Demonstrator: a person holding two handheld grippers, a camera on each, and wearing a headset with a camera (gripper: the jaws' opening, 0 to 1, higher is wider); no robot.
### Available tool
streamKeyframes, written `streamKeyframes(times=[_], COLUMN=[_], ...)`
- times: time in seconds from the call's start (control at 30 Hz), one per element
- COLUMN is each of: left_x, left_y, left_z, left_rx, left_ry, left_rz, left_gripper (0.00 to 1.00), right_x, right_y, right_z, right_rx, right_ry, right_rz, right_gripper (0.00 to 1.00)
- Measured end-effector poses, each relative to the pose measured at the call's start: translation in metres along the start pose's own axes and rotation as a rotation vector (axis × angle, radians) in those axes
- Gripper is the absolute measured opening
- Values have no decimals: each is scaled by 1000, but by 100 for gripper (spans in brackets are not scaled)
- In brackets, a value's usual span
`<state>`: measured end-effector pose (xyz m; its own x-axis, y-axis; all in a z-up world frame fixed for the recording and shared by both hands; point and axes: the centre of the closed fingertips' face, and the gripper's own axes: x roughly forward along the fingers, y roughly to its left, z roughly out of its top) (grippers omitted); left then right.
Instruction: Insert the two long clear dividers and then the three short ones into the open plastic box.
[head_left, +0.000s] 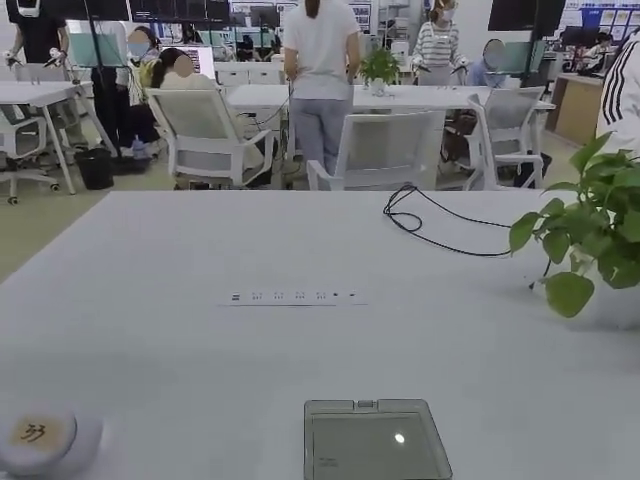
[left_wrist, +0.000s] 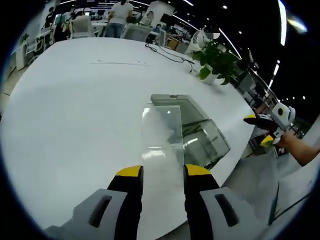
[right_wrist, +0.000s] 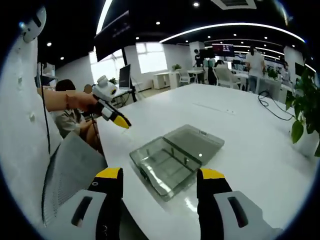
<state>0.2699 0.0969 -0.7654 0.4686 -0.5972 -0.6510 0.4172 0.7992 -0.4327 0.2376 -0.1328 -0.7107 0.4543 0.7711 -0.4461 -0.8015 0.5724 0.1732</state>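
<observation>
The clear plastic box (right_wrist: 170, 160) lies open at the table's near edge, its lid flat beside its base. It is also in the left gripper view (left_wrist: 200, 132), and one half of the box (head_left: 378, 442) reaches into the bottom of the head view. My left gripper (left_wrist: 162, 172) is shut on a clear divider (left_wrist: 161, 132), which sticks forward over the table toward the box. The left gripper (right_wrist: 120, 120) hangs off the table's edge in the right gripper view. My right gripper (right_wrist: 161, 175) is open with nothing in it, just short of the box; the left gripper view has the right gripper (left_wrist: 257, 131) beyond the table's edge.
A potted plant (head_left: 585, 235) stands at the table's right. A black cable (head_left: 440, 215) loops at the far side, and a socket strip (head_left: 290, 297) is set into the middle. A round white object (head_left: 40, 440) lies near left. People, chairs and desks stand beyond the table.
</observation>
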Motion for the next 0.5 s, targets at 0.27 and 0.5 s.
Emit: streamKeyframes(times=[0.27,0.5], left_x=[5,14], left_y=[-42,-86], left_z=[11,16], left_rx=[-24,-4], left_ry=[-72,-107], left_rz=[-102,-185], left_gripper=[30,30], right_x=[12,27], right_y=[2,11], right_z=[35,60], right_rx=[63,175], right_ry=[-63,-121], right_rz=[-22,-29], right_gripper=[51,37])
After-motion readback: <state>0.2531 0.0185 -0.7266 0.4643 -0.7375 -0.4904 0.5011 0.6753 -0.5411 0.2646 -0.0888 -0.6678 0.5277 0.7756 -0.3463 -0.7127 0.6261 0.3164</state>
